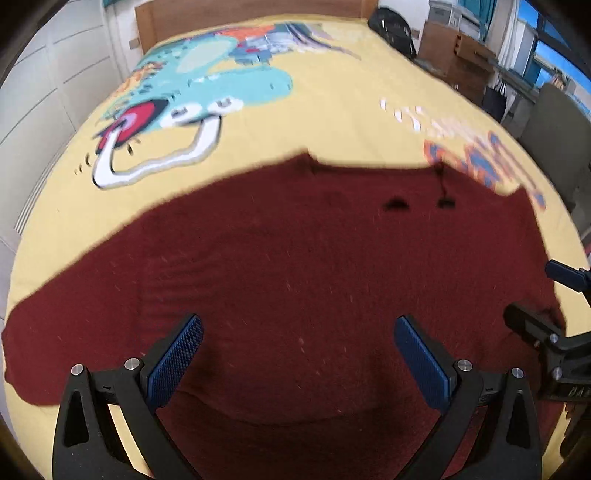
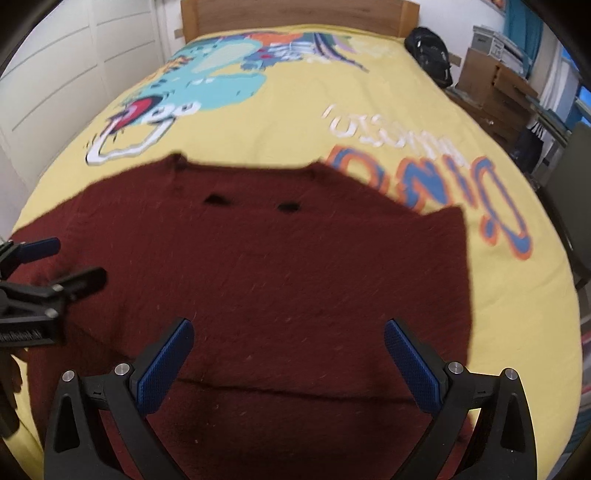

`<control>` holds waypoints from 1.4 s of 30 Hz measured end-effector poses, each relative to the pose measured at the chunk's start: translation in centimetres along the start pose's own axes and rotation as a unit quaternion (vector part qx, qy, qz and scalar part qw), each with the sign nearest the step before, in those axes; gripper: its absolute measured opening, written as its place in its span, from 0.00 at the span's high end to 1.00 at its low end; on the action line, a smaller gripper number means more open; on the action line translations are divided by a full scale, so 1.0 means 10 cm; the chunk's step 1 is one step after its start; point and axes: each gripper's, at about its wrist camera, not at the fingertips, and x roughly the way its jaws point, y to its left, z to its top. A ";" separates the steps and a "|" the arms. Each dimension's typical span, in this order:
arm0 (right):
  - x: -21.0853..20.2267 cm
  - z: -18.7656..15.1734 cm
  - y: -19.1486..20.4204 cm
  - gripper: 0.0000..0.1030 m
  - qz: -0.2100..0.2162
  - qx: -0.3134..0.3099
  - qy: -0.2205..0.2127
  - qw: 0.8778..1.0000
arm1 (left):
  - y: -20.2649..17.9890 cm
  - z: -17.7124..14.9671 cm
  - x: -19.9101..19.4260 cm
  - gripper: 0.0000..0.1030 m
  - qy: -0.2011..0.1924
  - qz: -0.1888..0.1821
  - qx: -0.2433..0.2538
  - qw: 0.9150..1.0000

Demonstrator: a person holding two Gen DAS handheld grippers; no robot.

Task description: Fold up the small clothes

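Note:
A dark red knitted sweater (image 1: 295, 251) lies flat on the yellow bedspread (image 1: 332, 122), neck toward the headboard and sleeves spread to both sides. A crease runs across its near part (image 2: 295, 389). My left gripper (image 1: 298, 326) hovers over the sweater's near middle, open, with nothing between its blue pads (image 1: 177, 362). My right gripper (image 2: 289, 328) is also open and empty above the sweater (image 2: 258, 266). In the left wrist view the right gripper (image 1: 543, 297) shows at the right edge. In the right wrist view the left gripper (image 2: 68, 260) shows at the left edge.
The bedspread carries a large cartoon print (image 2: 207, 88) and orange-blue lettering (image 2: 443, 177). A wooden headboard (image 2: 295, 14) stands at the far end, with a black bag (image 2: 428, 55) beside it. Cardboard boxes (image 2: 495, 85) and a chair (image 1: 554, 122) are at the right, white wardrobe doors (image 1: 44, 85) at the left.

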 end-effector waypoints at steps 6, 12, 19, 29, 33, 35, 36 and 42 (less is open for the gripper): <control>0.33 -0.24 -0.20 0.00 -0.010 0.006 0.032 0.999 | 0.13 -0.22 0.31 0.01 0.032 0.014 0.002 0.999; 0.26 -0.29 -0.68 0.01 -0.033 0.040 0.033 0.998 | 0.31 -0.29 0.32 0.01 0.029 0.001 0.014 0.999; 0.28 -0.44 -0.99 0.00 -0.025 0.077 0.040 0.996 | 0.22 -0.33 0.32 0.01 0.025 0.011 0.017 0.999; -0.26 -0.46 -0.80 0.00 -0.016 0.064 0.006 0.998 | 0.28 -0.28 0.23 0.01 0.050 -0.011 0.027 0.998; -0.54 -0.56 -0.66 0.00 -0.005 0.049 -0.008 0.999 | 0.64 -0.31 -0.09 0.01 0.030 -0.009 -0.008 0.999; -0.61 -0.62 -0.61 0.00 -0.006 0.049 -0.011 0.999 | 0.98 -0.37 -0.28 0.01 0.010 0.007 -0.045 0.999; -0.63 -0.66 -0.61 0.00 -0.008 0.050 -0.010 0.999 | 1.20 -0.42 -0.36 0.01 0.008 0.021 -0.071 0.997; -0.74 -0.74 -0.61 0.00 -0.014 0.073 -0.006 0.997 | 2.26 -0.75 -0.65 0.01 0.015 0.110 -0.183 0.977</control>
